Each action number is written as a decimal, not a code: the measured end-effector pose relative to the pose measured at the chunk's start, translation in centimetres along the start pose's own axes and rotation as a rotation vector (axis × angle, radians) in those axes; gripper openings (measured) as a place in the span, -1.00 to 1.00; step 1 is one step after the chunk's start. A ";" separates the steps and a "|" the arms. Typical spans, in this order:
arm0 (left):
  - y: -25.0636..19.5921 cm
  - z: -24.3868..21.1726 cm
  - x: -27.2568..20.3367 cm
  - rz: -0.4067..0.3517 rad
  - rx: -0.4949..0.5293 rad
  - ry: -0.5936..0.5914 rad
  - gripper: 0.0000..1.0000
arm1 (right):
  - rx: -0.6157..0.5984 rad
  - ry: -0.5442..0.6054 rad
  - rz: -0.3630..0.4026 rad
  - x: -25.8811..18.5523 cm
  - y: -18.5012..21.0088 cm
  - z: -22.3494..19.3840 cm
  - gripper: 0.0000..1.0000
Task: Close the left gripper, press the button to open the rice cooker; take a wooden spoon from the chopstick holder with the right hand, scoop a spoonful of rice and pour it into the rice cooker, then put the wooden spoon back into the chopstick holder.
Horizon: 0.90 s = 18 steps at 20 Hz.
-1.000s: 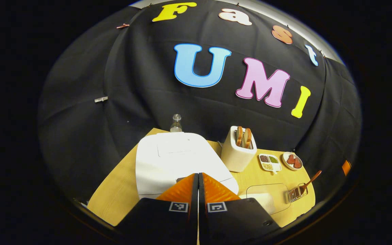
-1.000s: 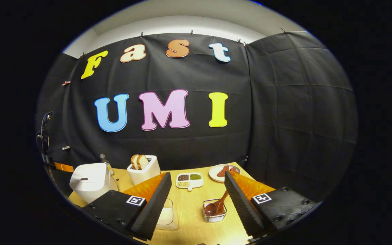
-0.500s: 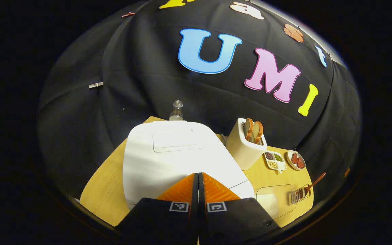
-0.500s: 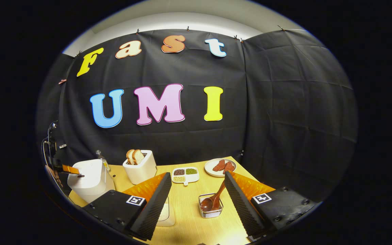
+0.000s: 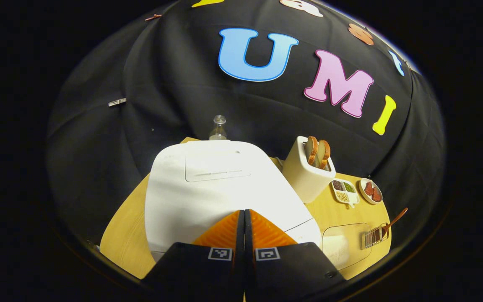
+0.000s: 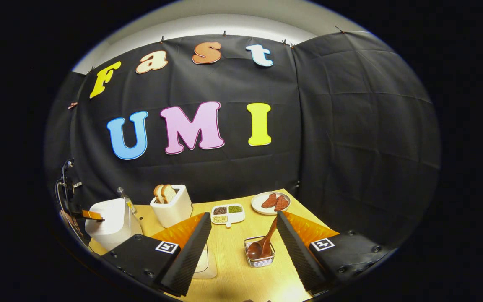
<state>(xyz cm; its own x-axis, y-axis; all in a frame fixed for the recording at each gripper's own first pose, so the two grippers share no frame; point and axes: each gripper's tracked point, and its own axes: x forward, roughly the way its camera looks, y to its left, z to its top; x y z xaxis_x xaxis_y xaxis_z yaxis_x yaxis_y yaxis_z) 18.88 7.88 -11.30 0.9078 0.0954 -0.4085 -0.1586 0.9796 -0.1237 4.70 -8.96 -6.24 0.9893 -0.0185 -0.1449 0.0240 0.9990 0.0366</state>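
The left gripper (image 5: pixel 244 214) has its fingers pressed together, the tips at the front edge of the white rice cooker (image 5: pixel 216 184), whose lid is down; whether they touch the button cannot be told. The right gripper (image 6: pixel 244 228) is spread wide with nothing between its fingers, low over the wooden table (image 6: pixel 233 260). Just ahead of it stands the wire chopstick holder (image 6: pixel 259 256), well right of the rice cooker, with the wooden spoon (image 6: pixel 262 245) in it, bowl down and handle leaning up toward the wall. A clear container of rice (image 5: pixel 342 245) lies between the rice cooker and the holder. Right of the rice cooker's back stands a toaster (image 5: pixel 308 174) with two bread slices, and past it a divided dish of beans (image 5: pixel 344 191) and a plate of meat (image 5: pixel 371 191). Behind the rice cooker stands a clear bottle (image 5: pixel 218 128).
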 end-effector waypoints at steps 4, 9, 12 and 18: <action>-0.1 0.3 -0.1 -0.005 -0.025 -0.025 -0.87 | -0.004 0.000 0.016 -0.1 0.2 0.0 0.97; -0.6 3.9 -3.1 0.049 0.089 -0.135 -0.87 | -0.003 -0.009 0.028 0.3 0.0 0.2 0.97; -1.6 8.2 -6.9 0.113 0.163 -0.284 -0.88 | 0.014 -0.003 0.046 0.8 0.4 -0.1 0.97; -7.5 7.4 -13.4 0.039 0.146 -0.391 -0.87 | 0.016 -0.008 0.082 2.1 0.9 0.0 0.97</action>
<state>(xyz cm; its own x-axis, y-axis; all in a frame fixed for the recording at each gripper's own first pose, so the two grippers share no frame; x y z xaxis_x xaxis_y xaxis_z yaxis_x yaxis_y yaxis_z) 10.79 0.57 1.77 0.9857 0.1654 -0.0329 -0.1646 0.9860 0.0260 6.82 -8.05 -6.55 0.9892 0.0625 -0.1328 -0.0544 0.9965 0.0637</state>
